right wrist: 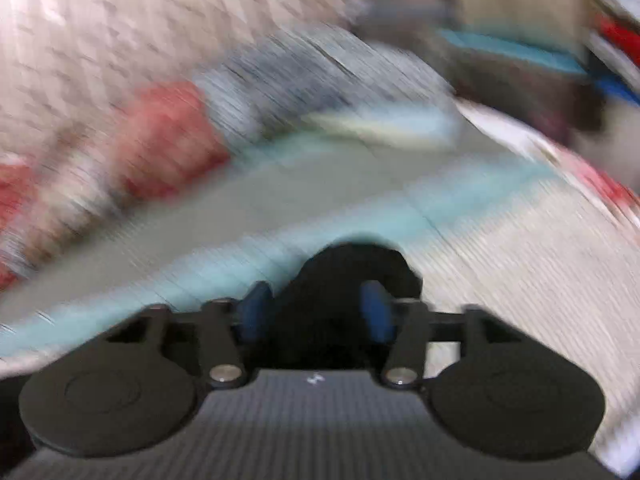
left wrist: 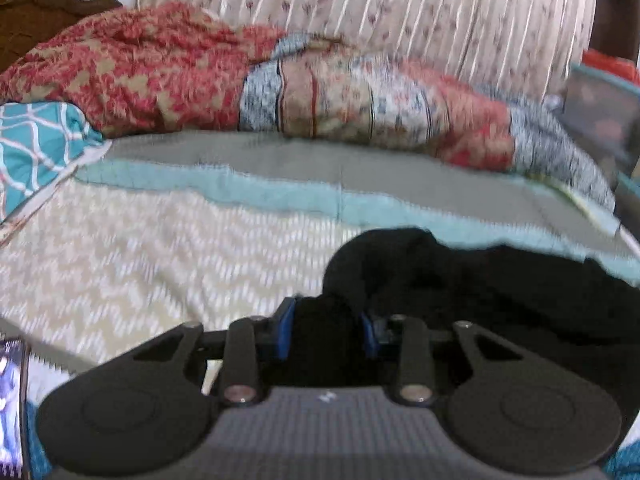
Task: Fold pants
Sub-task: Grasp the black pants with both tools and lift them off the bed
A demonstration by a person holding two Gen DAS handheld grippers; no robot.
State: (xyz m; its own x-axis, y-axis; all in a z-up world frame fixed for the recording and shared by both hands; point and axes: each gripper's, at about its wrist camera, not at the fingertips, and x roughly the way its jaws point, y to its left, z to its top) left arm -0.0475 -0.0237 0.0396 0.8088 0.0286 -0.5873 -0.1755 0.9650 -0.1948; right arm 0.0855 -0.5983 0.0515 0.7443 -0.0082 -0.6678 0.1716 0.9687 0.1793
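While both wrist views are pretty smeared, you can still make out the main stuff. The left gripper point(left wrist: 329, 330) has its blue pads point(left wrist: 285, 330) pressed into a bunch of black fabric, so it's pinching the pants point(left wrist: 480, 280), which spill out to the right of it in a dark heap over the bedspread point(left wrist: 160, 248) (cream zigzag pattern with teal and grey bands along the far side). Behind that band lies a red patterned quilt point(left wrist: 160, 68), and a striped floral curtain point(left wrist: 400, 4) hangs at the back. A teal lattice pillow point(left wrist: 36, 140) sits at the left edge.

Over in the right wrist view, the right gripper point(right wrist: 316, 314) also has black cloth sitting between its blue pads point(right wrist: 376, 312). Those jaws stand noticeably wider, and honestly I cannot tell whether the pads are actually squeezing the pants point(right wrist: 352, 268) or just sitting around them, because the blur eats the edges.
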